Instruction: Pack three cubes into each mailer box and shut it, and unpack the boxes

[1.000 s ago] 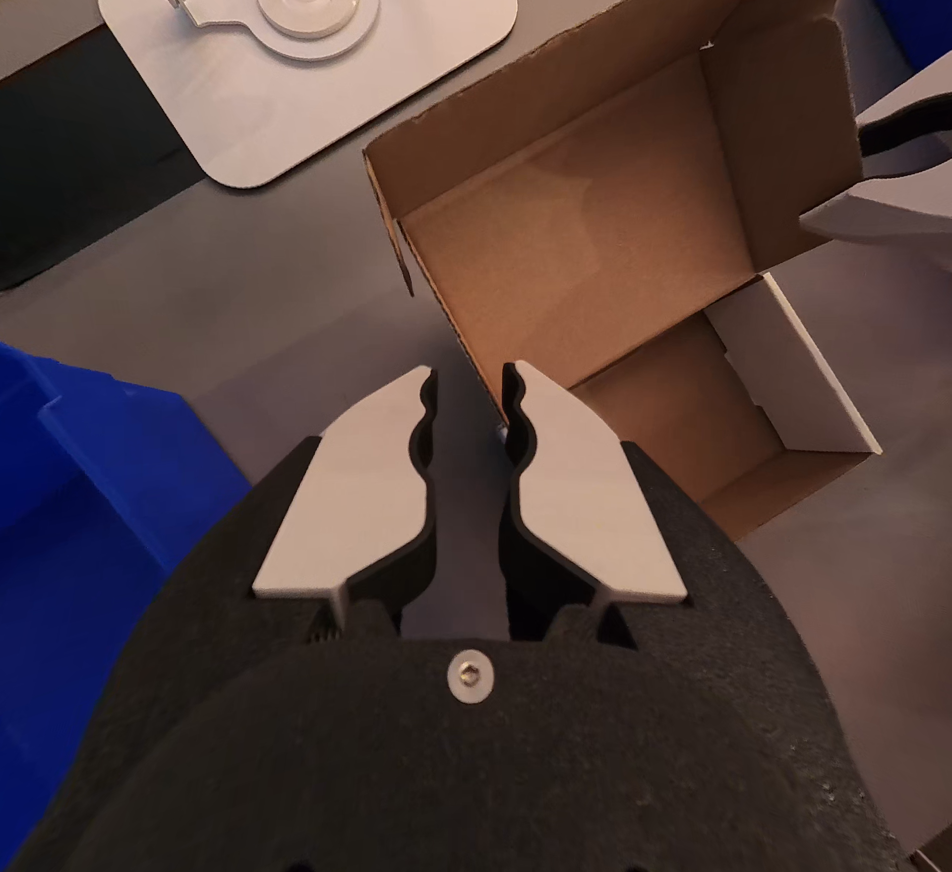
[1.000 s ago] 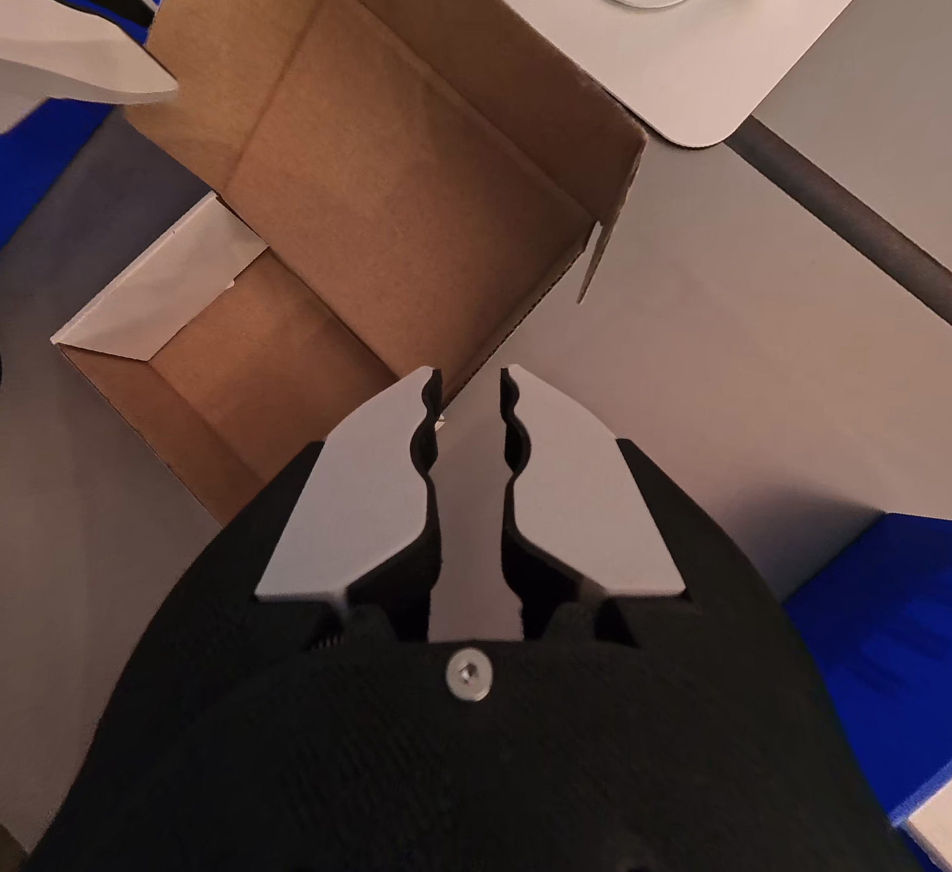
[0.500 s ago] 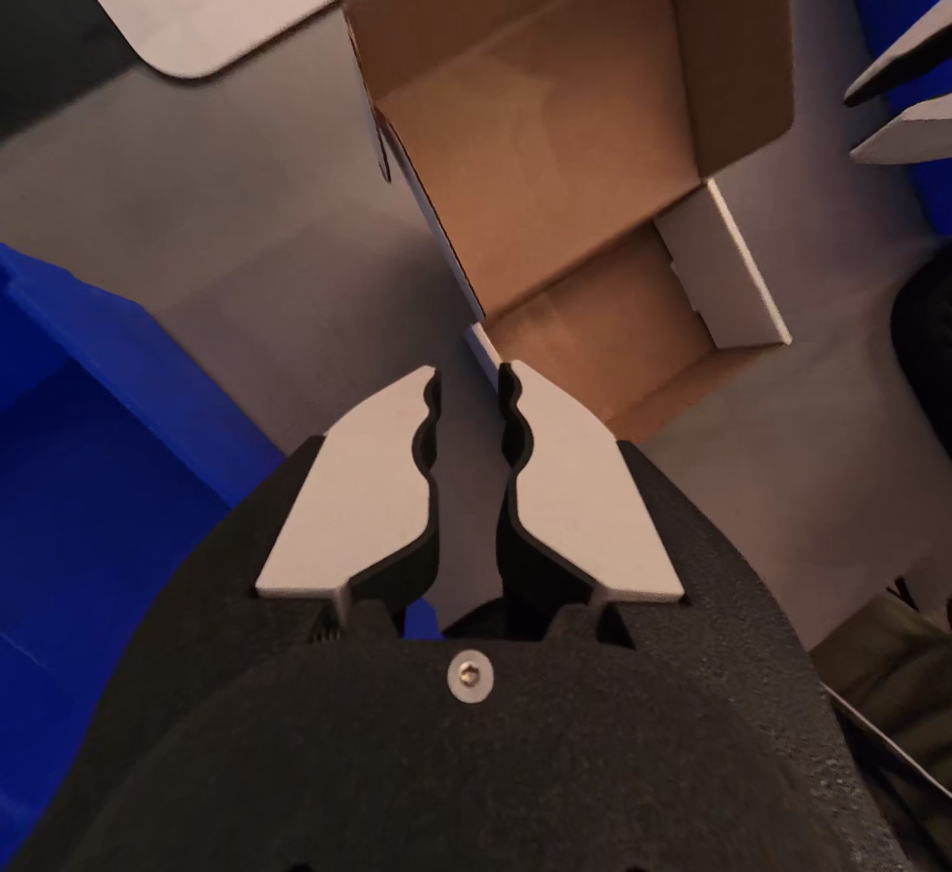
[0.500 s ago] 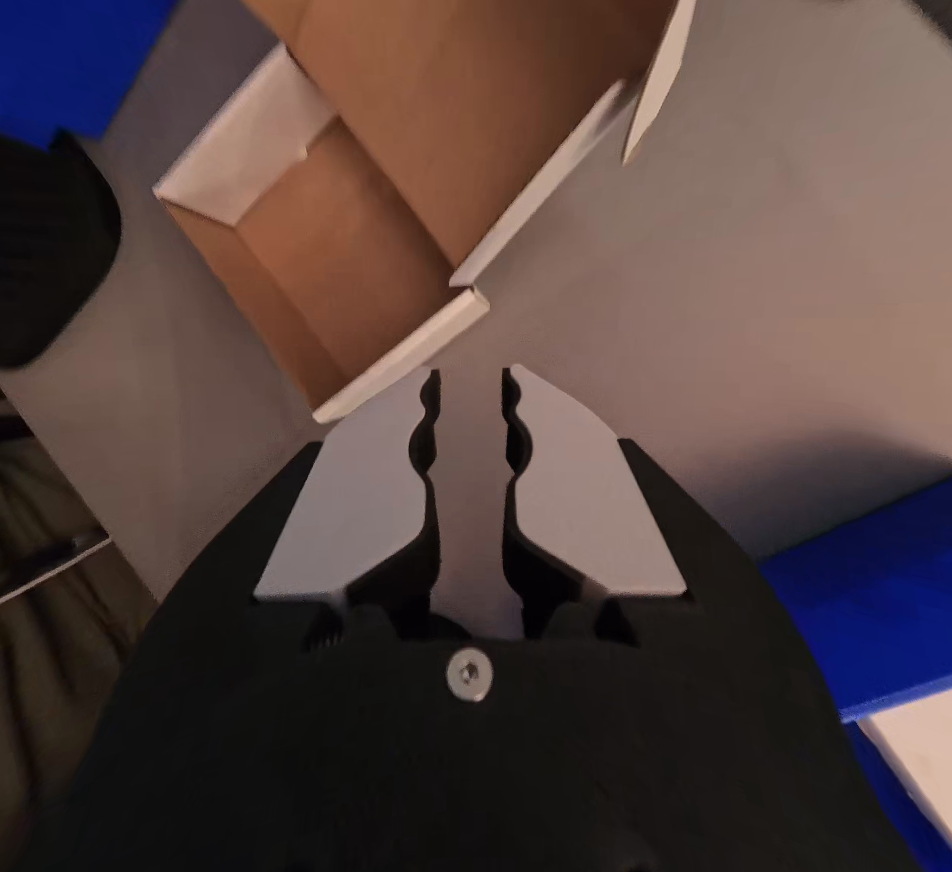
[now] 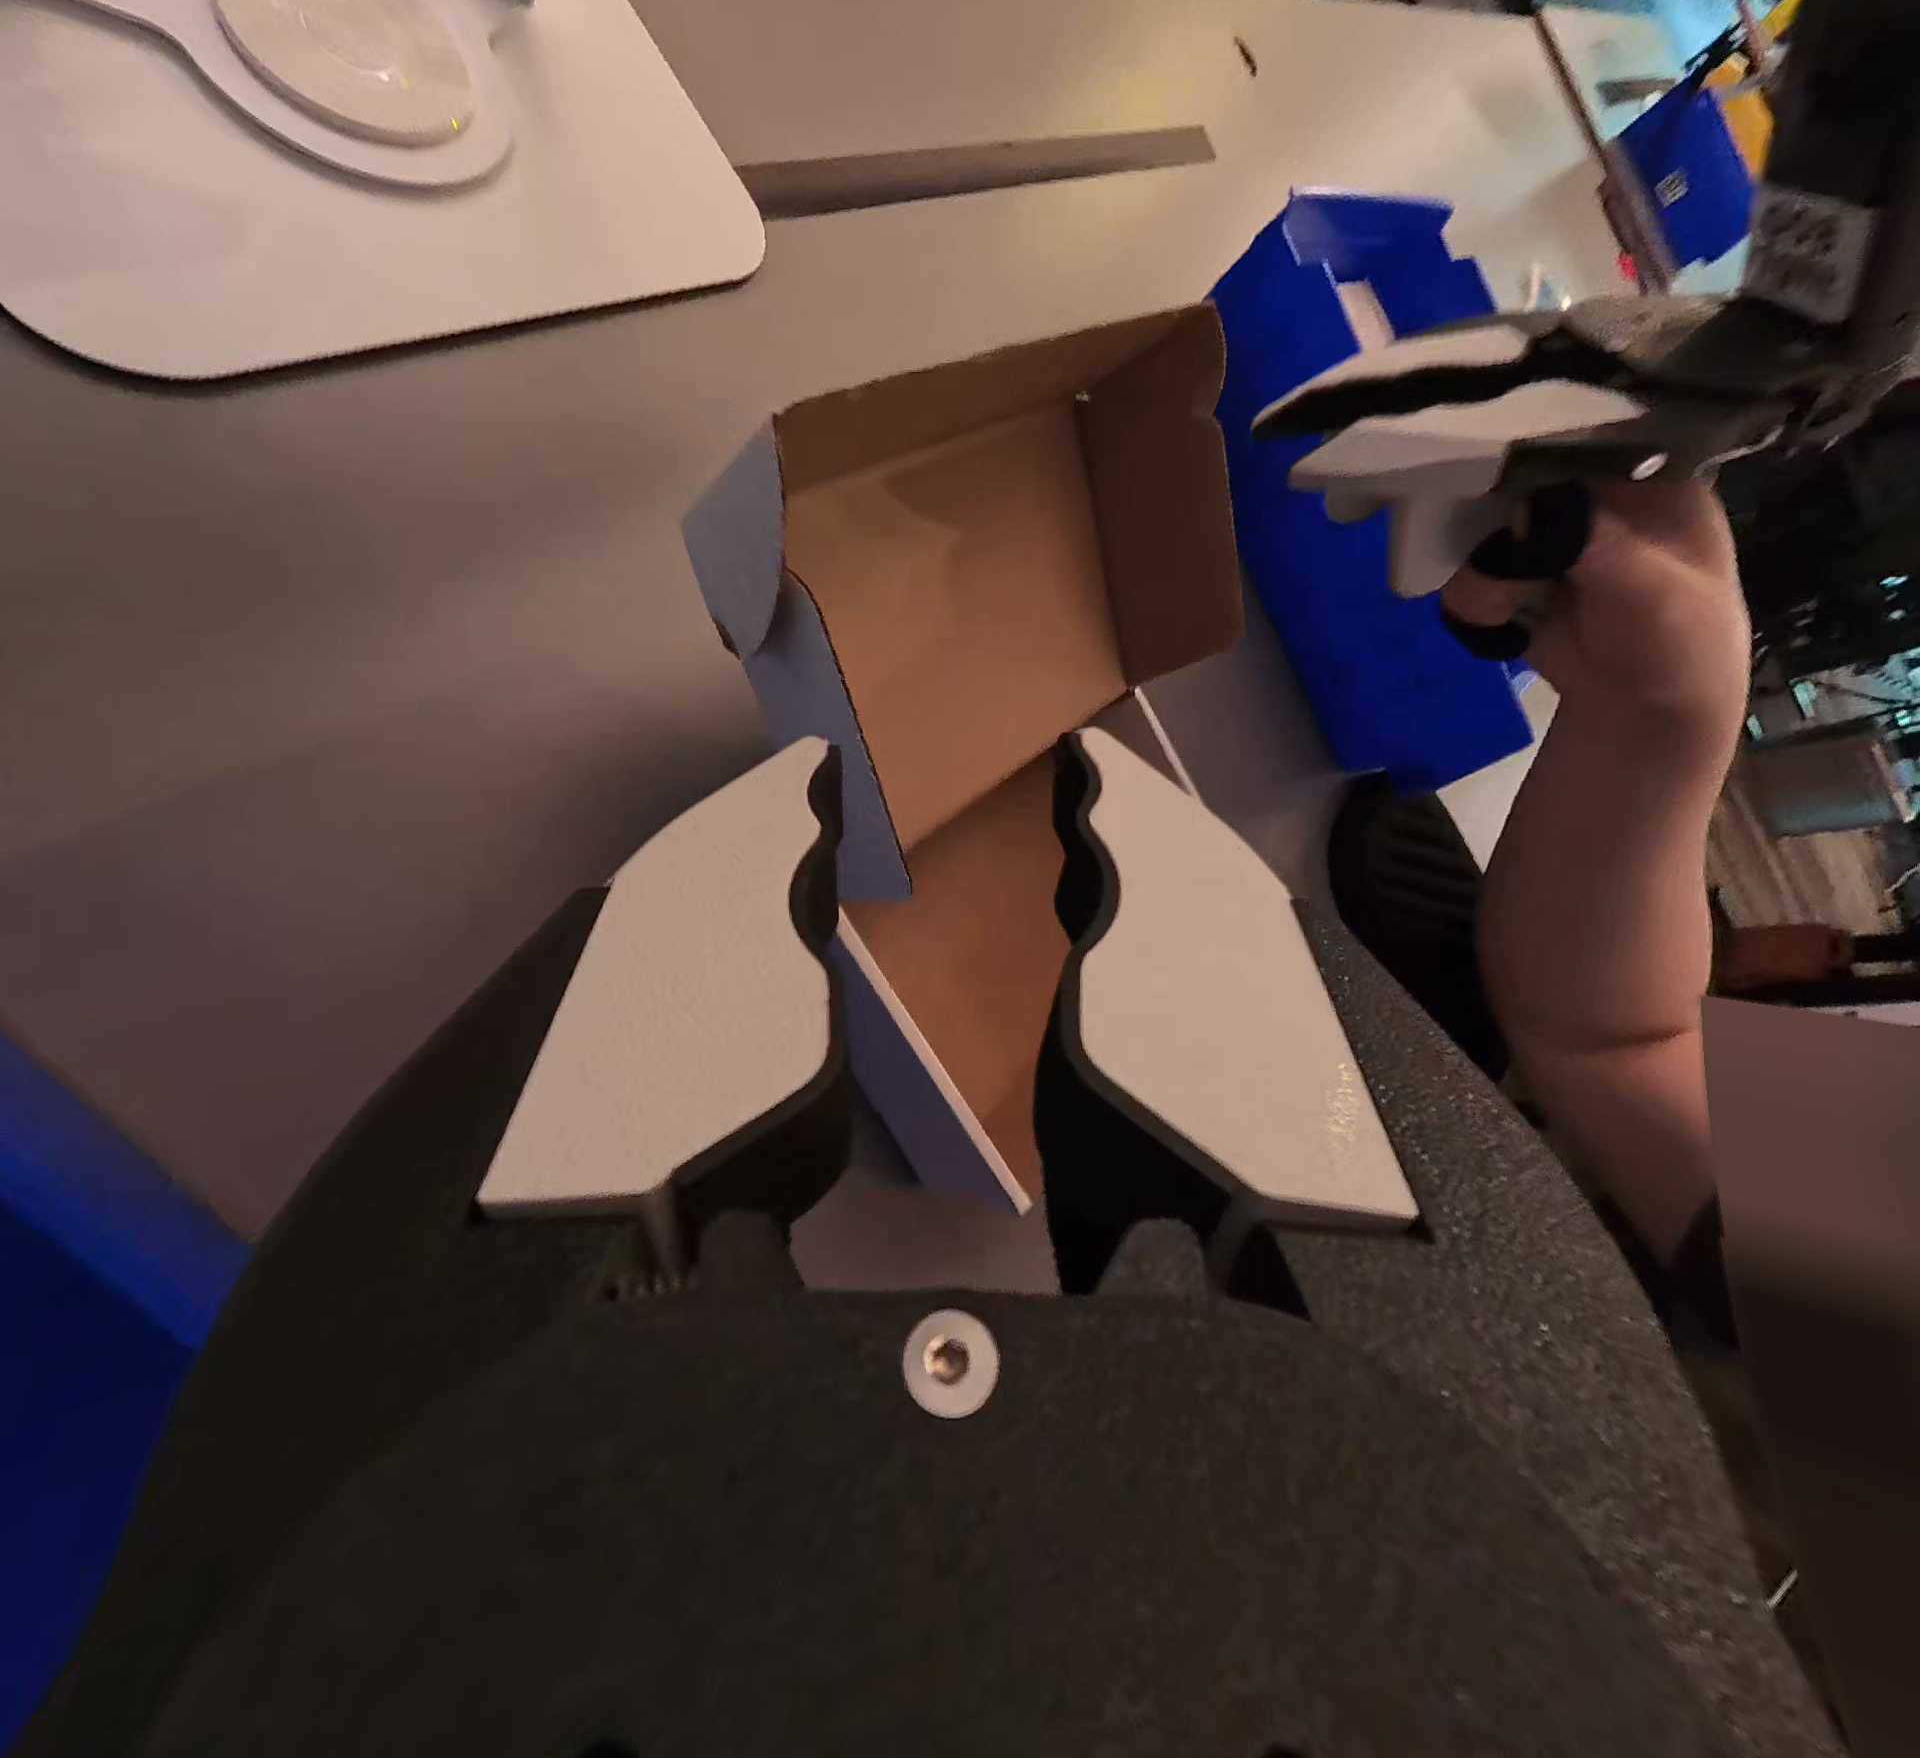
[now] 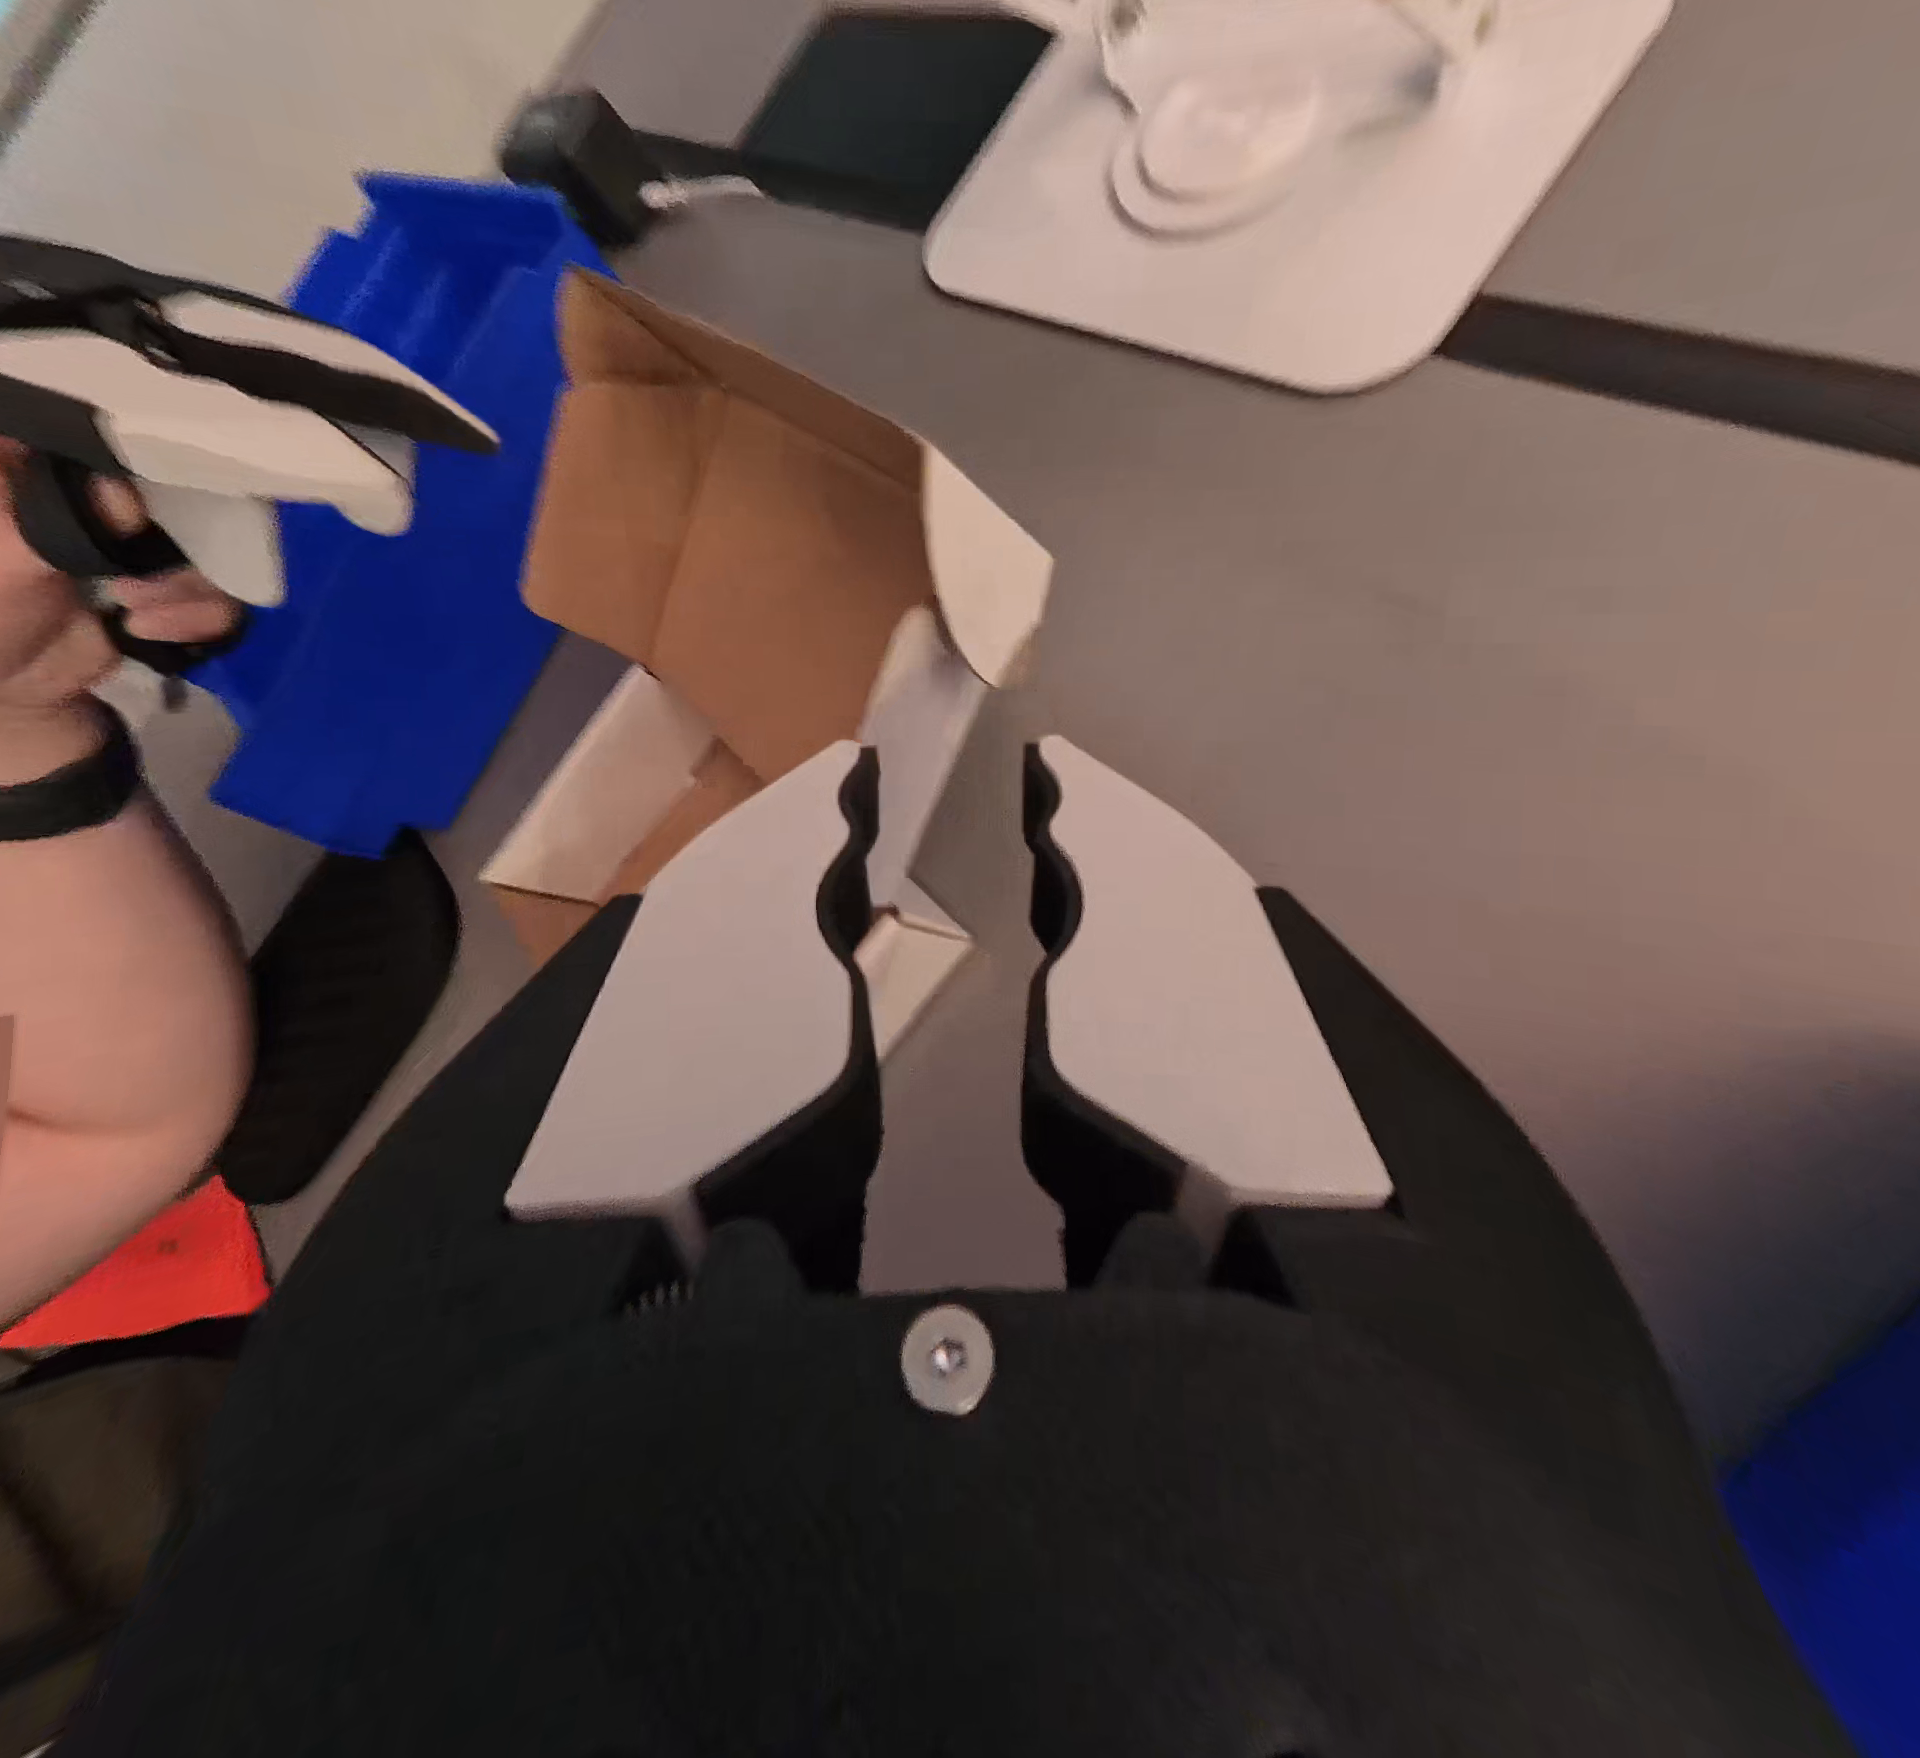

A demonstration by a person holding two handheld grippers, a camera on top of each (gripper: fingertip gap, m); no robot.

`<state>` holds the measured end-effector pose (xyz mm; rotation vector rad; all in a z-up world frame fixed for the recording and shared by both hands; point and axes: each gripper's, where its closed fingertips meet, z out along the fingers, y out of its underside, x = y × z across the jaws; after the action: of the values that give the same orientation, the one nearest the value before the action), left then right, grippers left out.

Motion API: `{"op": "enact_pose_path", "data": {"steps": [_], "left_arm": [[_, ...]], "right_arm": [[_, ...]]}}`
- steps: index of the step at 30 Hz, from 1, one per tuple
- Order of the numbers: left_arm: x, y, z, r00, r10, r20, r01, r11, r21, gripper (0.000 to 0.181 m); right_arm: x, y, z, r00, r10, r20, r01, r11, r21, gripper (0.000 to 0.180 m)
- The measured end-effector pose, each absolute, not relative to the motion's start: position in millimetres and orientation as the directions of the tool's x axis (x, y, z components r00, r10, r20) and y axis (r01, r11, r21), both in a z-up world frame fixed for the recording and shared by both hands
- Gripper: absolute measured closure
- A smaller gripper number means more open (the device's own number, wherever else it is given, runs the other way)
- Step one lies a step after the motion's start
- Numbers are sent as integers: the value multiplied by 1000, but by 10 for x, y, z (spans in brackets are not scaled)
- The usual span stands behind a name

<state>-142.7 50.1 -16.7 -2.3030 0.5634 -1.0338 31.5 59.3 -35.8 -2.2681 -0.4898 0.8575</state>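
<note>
An open mailer box (image 5: 977,586) stands on the grey table with its lid raised. Its brown inside is empty and no cubes show. It also shows in the right wrist view (image 6: 727,545). My left gripper (image 5: 945,768) is open and empty. It hangs above the box's near left wall, which shows between the fingers. My right gripper (image 6: 951,752) is open with a narrow gap and empty, above the box's right wall. Each gripper shows in the other view, held in a hand beside a blue bin: the right gripper (image 5: 1455,399) and the left gripper (image 6: 260,420).
A blue bin (image 5: 1351,586) stands right of the box and a second blue bin (image 6: 416,513) stands left of it. A white stand base (image 5: 364,150) lies at the back of the table and also shows in the right wrist view (image 6: 1299,202). The person's forearm (image 5: 1600,877) is at the right. My hands' fingertips stand some 20 centimeters from each other.
Both grippers have pulled back from the box and tilted up, so more of the room shows. The left jaws stand wider apart. The box has stayed open on the table.
</note>
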Motion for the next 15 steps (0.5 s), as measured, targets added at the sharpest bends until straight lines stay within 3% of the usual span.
{"op": "enact_pose_path", "data": {"steps": [4, 10, 15], "left_arm": [[-1457, 631, -165, 618, -545, 566, -70, -756, -651, 140], [-1224, 609, -161, 533, -575, 620, -55, -755, -653, 107], [-1202, 633, -262, 547, -546, 634, -55, -779, -624, 106]], "right_arm": [[307, 681, -520, 754, 501, -426, 87, -718, -690, 150], [77, 741, -282, 620, 543, -567, -95, -665, -741, 123], [-15, 771, -400, 587, 556, -588, -96, -673, -733, 110]]}}
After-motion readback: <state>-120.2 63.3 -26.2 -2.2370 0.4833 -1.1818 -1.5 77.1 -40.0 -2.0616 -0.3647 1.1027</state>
